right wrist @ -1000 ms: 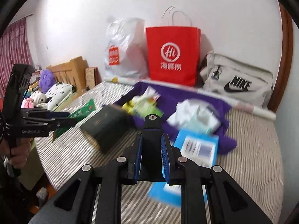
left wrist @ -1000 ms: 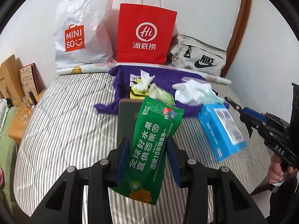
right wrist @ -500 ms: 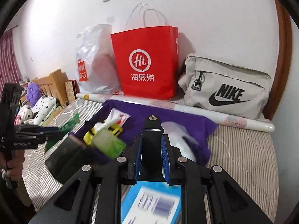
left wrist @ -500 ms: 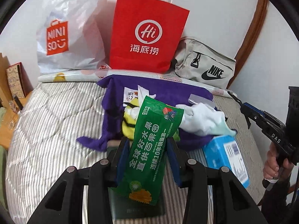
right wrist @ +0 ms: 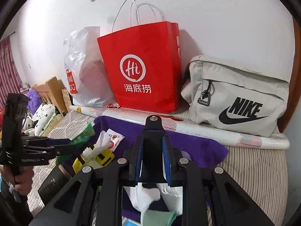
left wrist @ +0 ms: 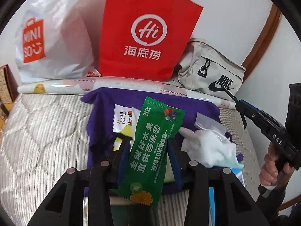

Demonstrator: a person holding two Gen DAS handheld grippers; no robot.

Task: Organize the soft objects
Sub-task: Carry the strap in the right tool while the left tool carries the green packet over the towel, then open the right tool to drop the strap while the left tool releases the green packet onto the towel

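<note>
Both hand-held tools have swept in across the striped bed toward the bags, the left tool clamped on a green wipes packet now above the purple cloth, the right tool closed and seemingly empty, suggesting a drop-off is near.

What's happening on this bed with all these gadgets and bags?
A person is tidying soft things on a striped bed with a handheld claw in each hand. The left claw is clamped on a green wet-wipe packet, held above a purple cloth strewn with a white sock and small packets. The right claw is shut with nothing in it. A red paper bag, a white plastic bag and a grey Nike bag stand against the wall.
</note>
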